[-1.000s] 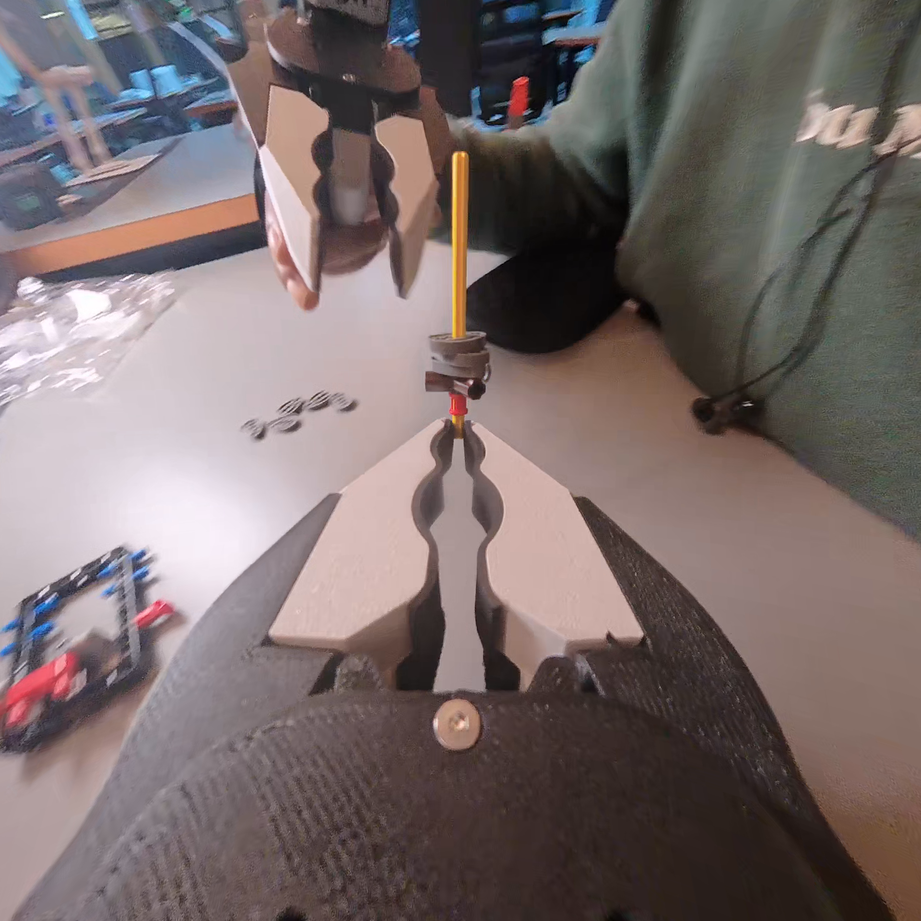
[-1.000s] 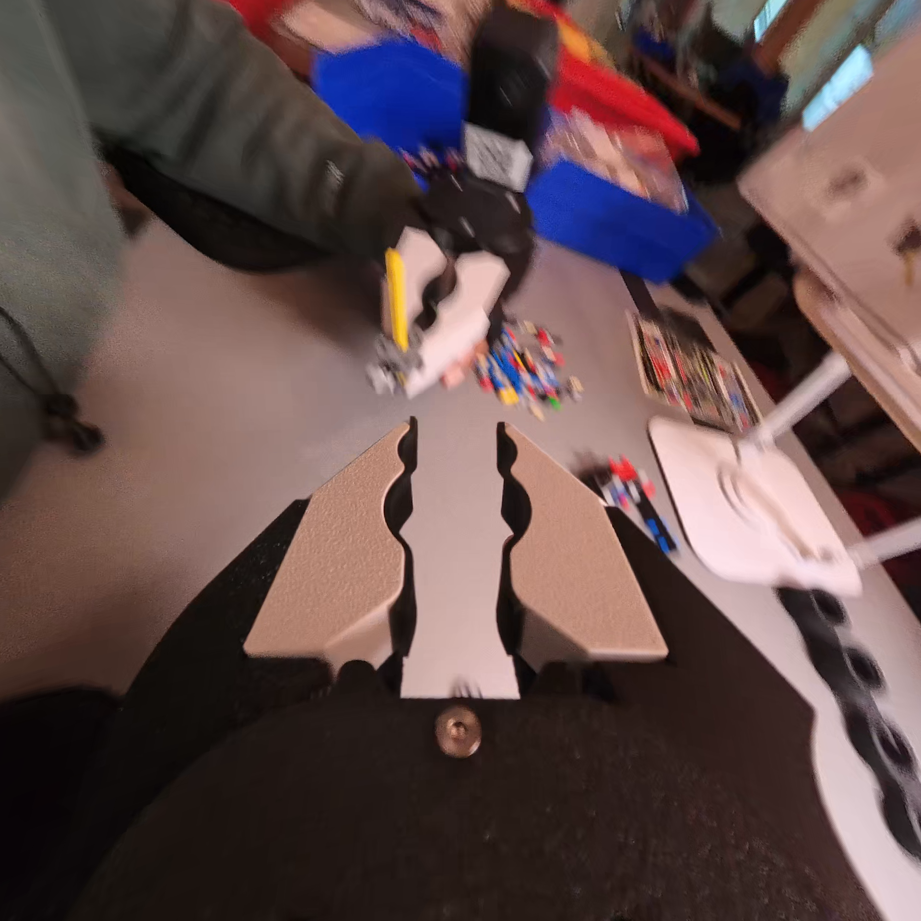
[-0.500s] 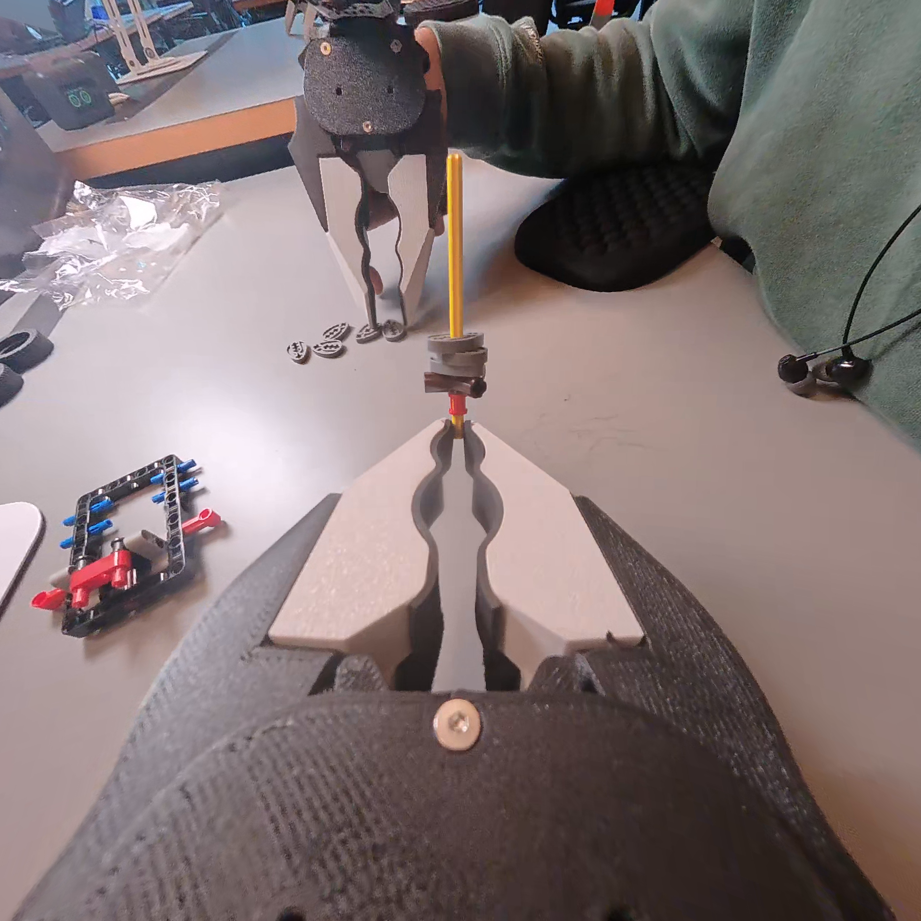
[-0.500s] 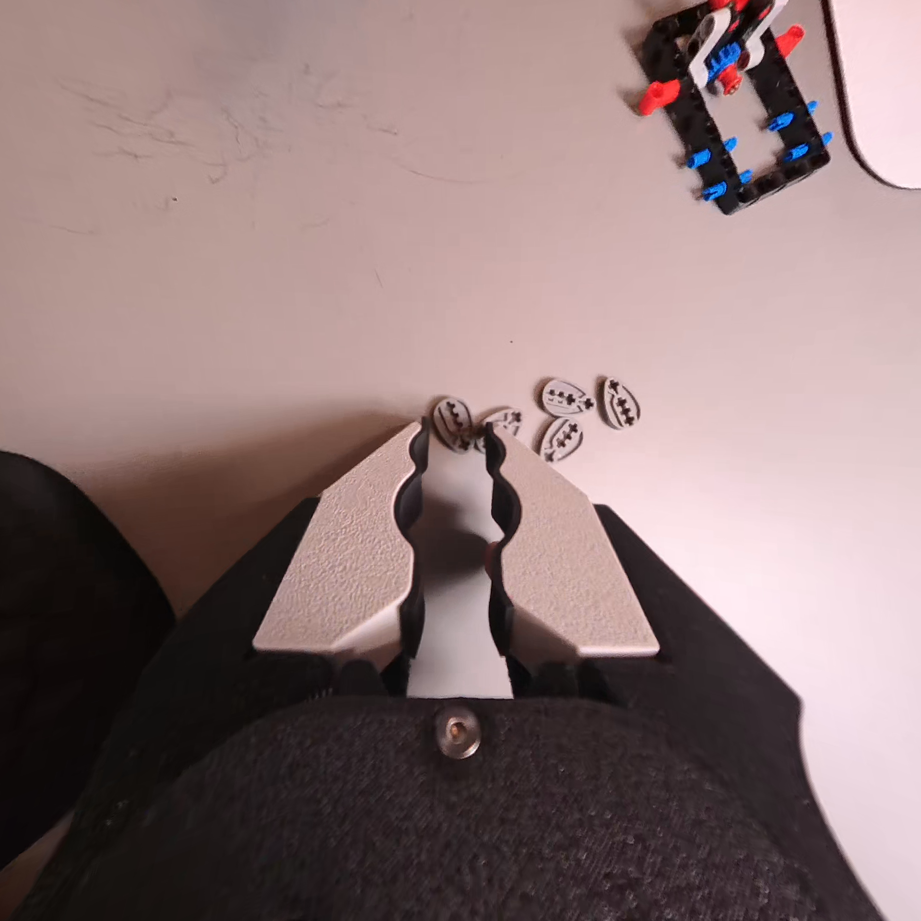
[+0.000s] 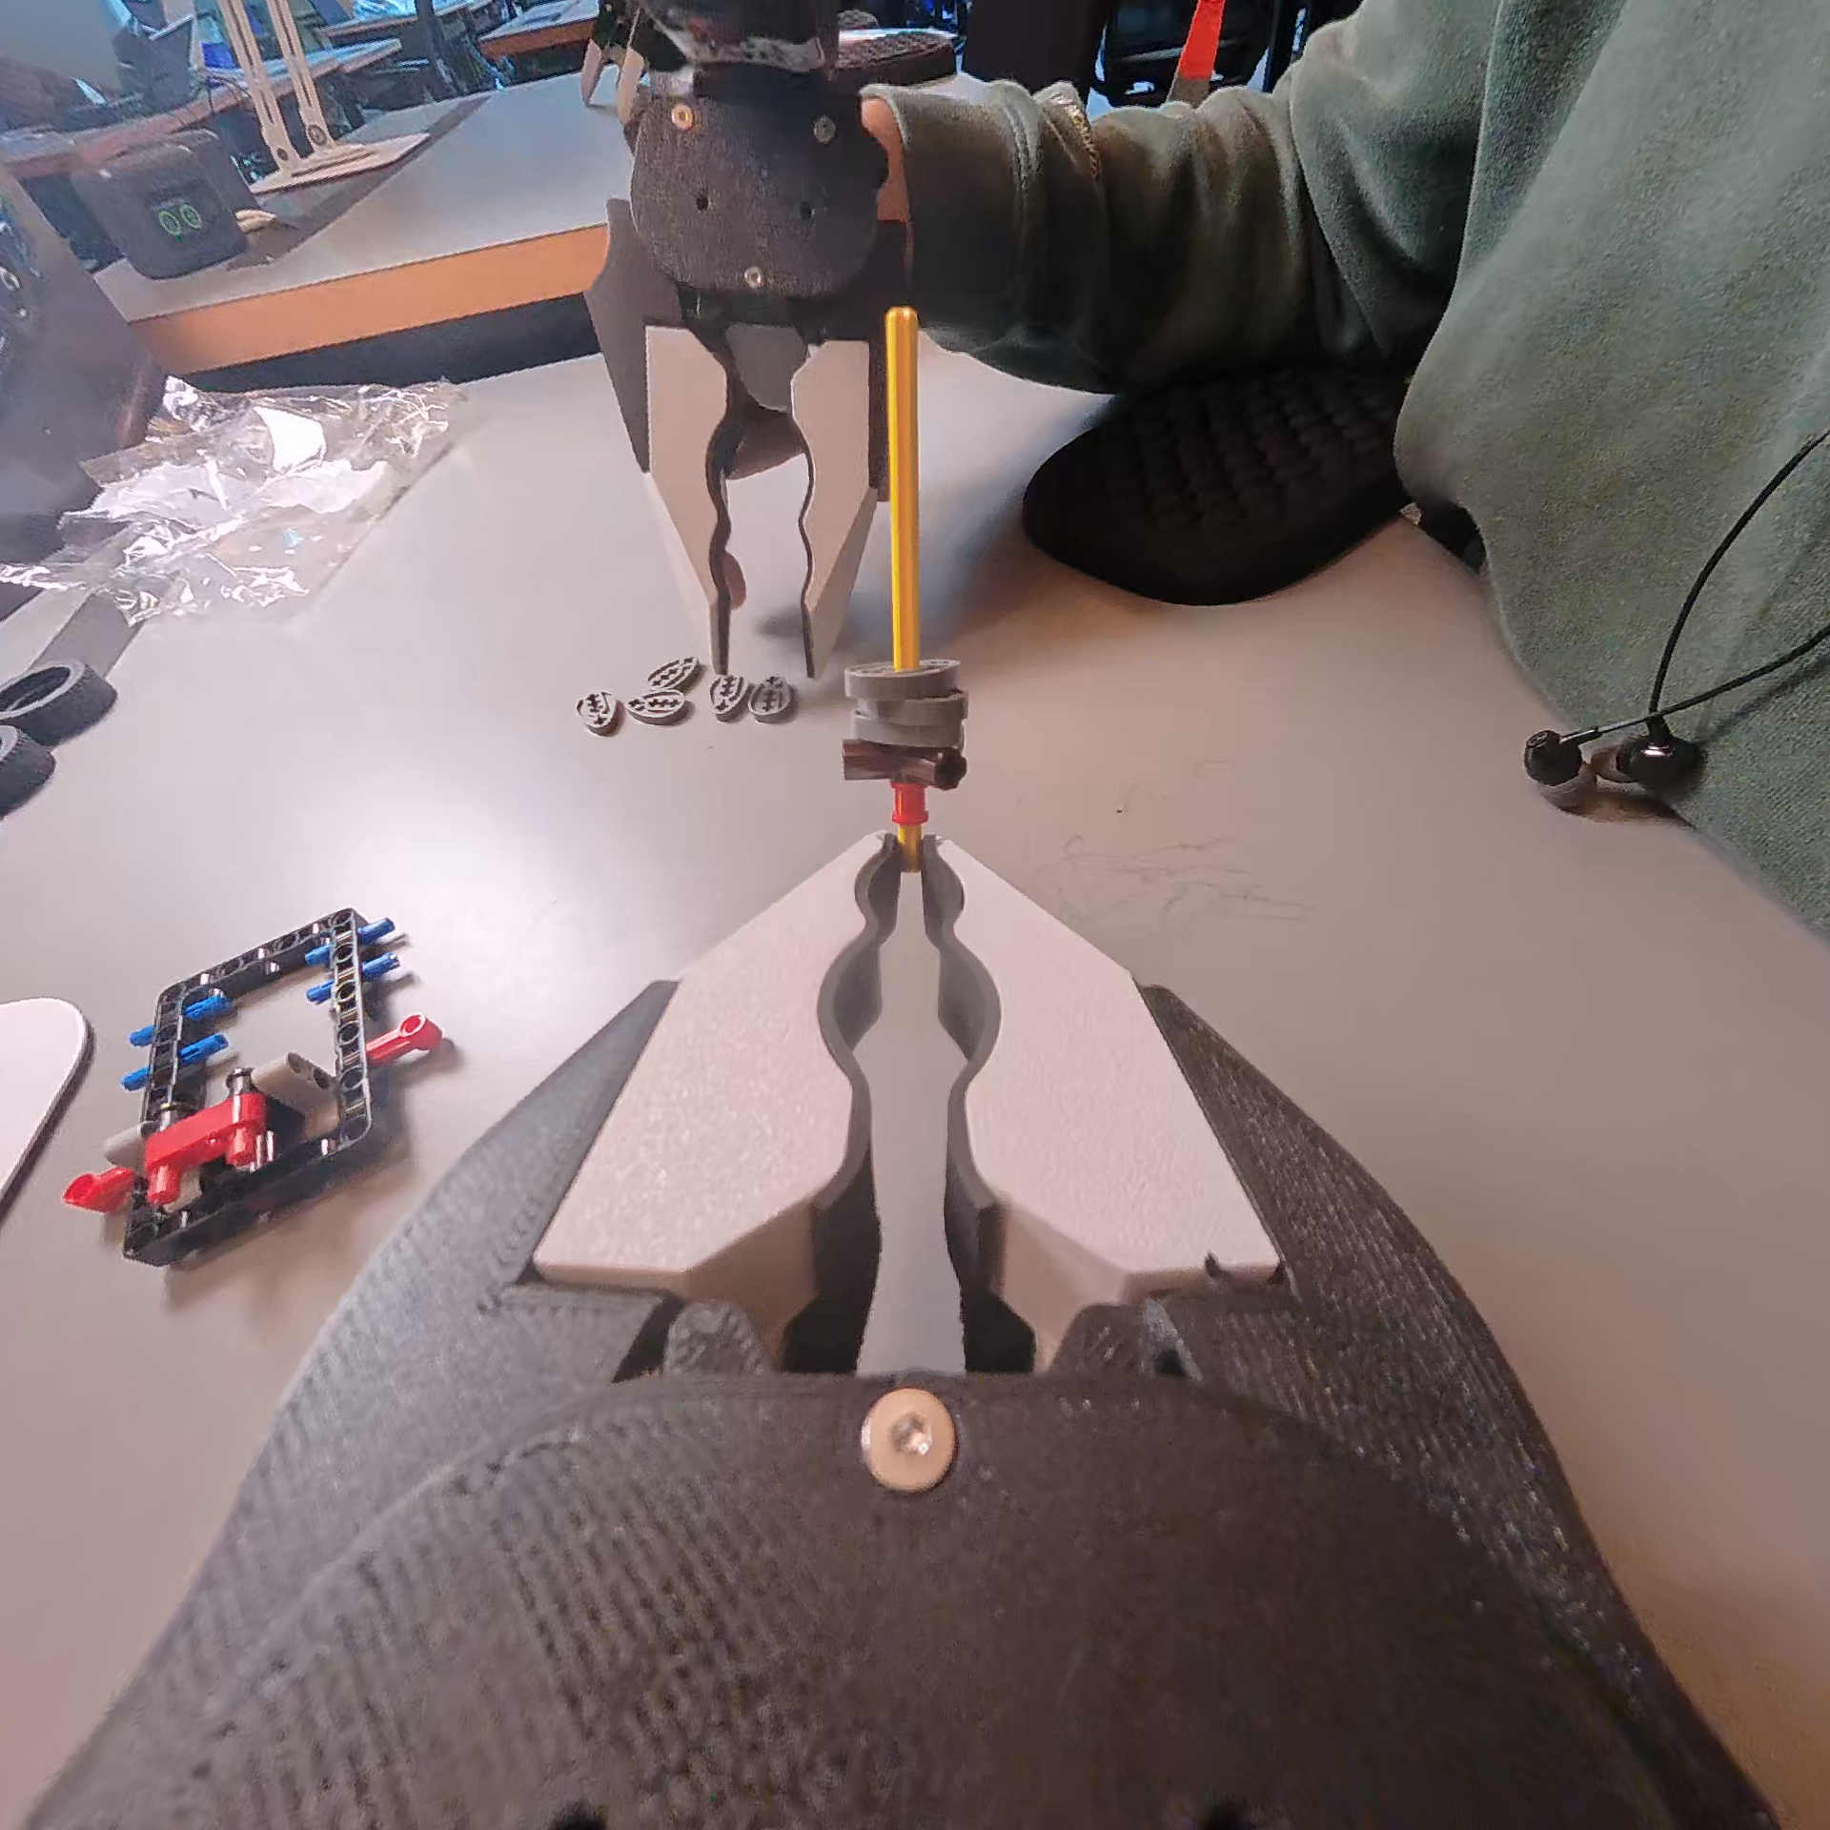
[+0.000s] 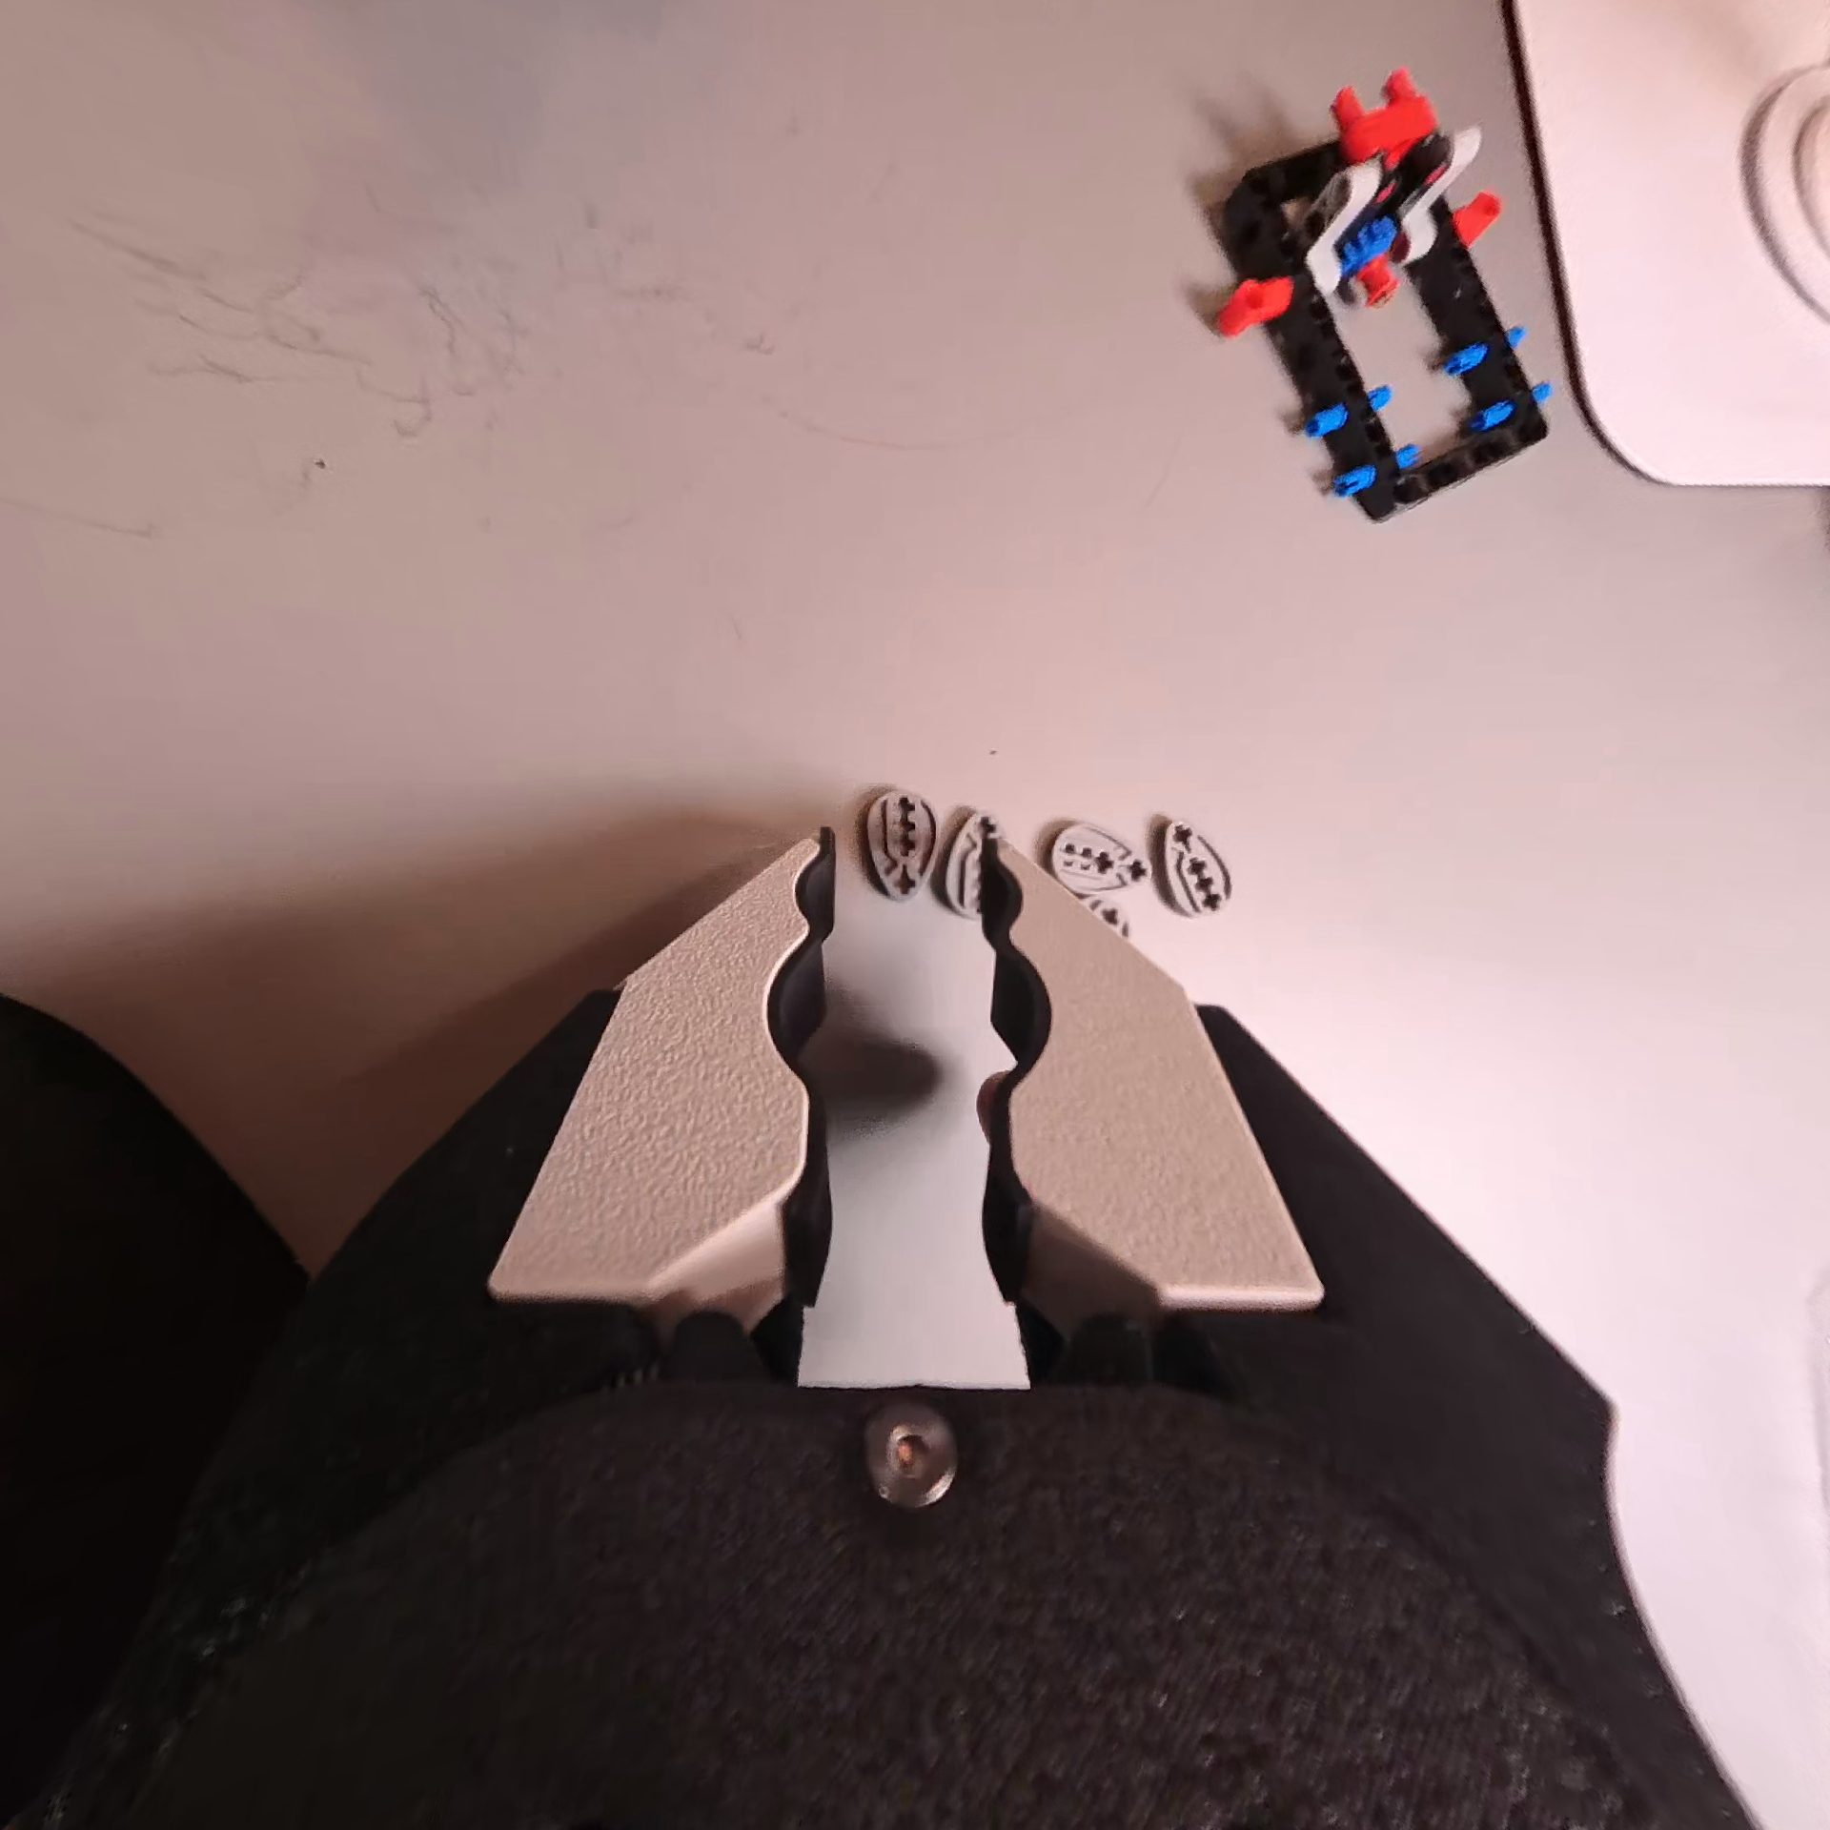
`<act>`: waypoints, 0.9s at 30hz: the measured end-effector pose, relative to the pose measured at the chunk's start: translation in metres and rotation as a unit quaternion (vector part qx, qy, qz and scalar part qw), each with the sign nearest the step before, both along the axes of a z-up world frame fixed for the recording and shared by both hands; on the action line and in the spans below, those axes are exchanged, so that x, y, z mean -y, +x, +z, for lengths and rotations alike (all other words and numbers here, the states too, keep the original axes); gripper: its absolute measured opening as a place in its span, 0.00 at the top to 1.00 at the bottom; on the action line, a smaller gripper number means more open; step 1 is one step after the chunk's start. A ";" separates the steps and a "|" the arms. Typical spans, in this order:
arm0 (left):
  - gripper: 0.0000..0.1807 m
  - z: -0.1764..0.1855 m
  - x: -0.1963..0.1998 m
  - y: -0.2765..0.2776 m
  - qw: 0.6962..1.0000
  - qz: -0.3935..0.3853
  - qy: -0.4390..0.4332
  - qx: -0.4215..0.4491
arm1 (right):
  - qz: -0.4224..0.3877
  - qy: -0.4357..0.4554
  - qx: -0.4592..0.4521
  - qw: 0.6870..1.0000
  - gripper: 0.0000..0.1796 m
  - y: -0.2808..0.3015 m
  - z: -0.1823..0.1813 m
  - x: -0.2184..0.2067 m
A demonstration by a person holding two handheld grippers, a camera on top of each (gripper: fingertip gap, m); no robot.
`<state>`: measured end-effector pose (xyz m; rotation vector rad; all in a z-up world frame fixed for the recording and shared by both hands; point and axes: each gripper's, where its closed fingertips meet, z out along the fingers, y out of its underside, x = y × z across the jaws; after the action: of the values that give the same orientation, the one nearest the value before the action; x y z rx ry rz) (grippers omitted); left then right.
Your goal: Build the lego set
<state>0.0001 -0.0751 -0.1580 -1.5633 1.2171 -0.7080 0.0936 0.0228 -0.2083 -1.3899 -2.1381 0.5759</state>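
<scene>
While the black rectangular lego frame with blue pins and red pieces (image 5: 259, 1079) lay flat at the table's left, we saw four small grey oval lego cams (image 5: 683, 699) in a row just below our right gripper (image 5: 767, 661), its fingers parted and empty. Our left gripper (image 5: 906, 852) was pinched on the upright thin yellow lego axle (image 5: 903, 495), which carried stacked grey rings (image 5: 906, 705).

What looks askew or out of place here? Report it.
The stack of grey cams on the yellow axle held by the left gripper sits uneven, pieces twisted off line. Crumpled clear plastic wrap litters the table. Nothing looks damaged.
</scene>
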 end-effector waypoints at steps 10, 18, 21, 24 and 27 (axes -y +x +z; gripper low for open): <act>0.99 0.005 0.002 0.001 1.000 -0.008 -0.005 0.020 | 0.024 -0.024 0.002 0.999 0.93 -0.009 -0.007 0.019; 0.99 0.006 0.002 0.001 1.000 -0.007 -0.007 0.025 | 0.037 -0.058 -0.164 0.984 0.85 -0.041 0.051 0.037; 0.99 0.005 0.003 0.002 0.999 -0.011 -0.012 0.031 | 0.065 -0.094 -0.261 0.958 0.84 -0.051 0.093 0.061; 0.99 0.005 0.006 0.009 0.999 -0.024 -0.014 0.036 | 0.101 -0.129 -0.315 0.935 0.84 -0.061 0.117 0.094; 0.99 0.004 0.012 0.019 0.998 -0.042 -0.019 0.033 | 0.139 -0.134 -0.320 0.927 0.86 -0.070 0.118 0.125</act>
<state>0.0188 -0.0875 -0.1541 -1.5146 1.2320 -0.8344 0.0232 -0.1018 -0.0905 -0.8443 -1.7525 1.2758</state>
